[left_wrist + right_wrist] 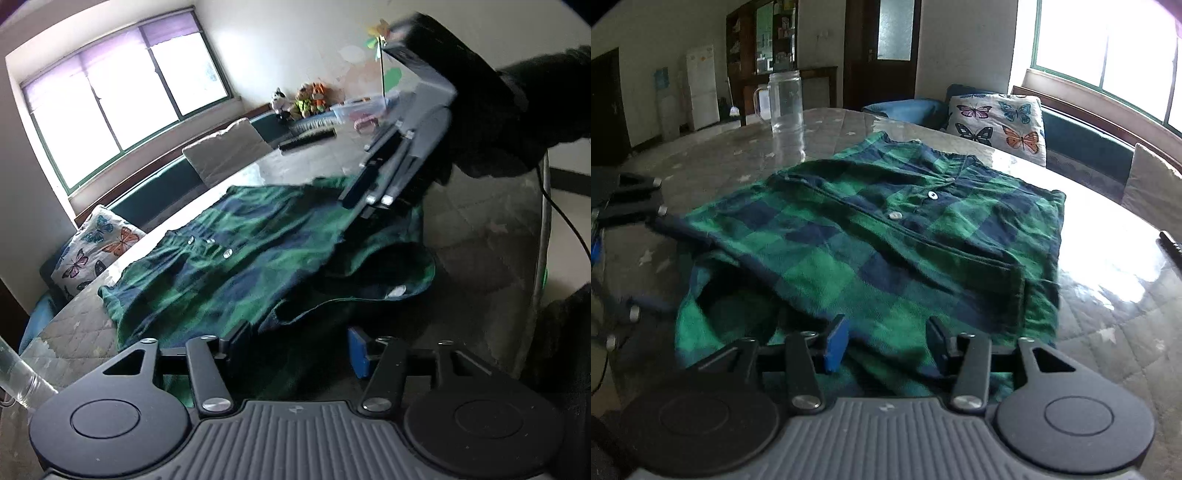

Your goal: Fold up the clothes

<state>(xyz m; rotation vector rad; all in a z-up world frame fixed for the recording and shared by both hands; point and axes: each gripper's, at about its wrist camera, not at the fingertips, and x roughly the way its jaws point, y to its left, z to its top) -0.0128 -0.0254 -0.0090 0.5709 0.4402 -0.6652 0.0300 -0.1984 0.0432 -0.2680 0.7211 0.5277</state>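
One green-and-navy checked shirt (871, 236) lies partly folded on the worktop (1108, 325), button placket up, three buttons visible. The right gripper (886, 343) stands released over the near hem; no cloth is pinched between its fingers (836, 345). The left gripper (299, 343) is likewise unclenched at the opposite edge. Judged step: re-grasp for the next fold. Take both hem corners level, lift evenly, and lay the fold square. One glass jar (786, 101) stands beyond the collar.

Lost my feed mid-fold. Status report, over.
Both grippers, left and right, open, nothing held. Green plaid shirt part-folded on table. Glass jar stands clear.
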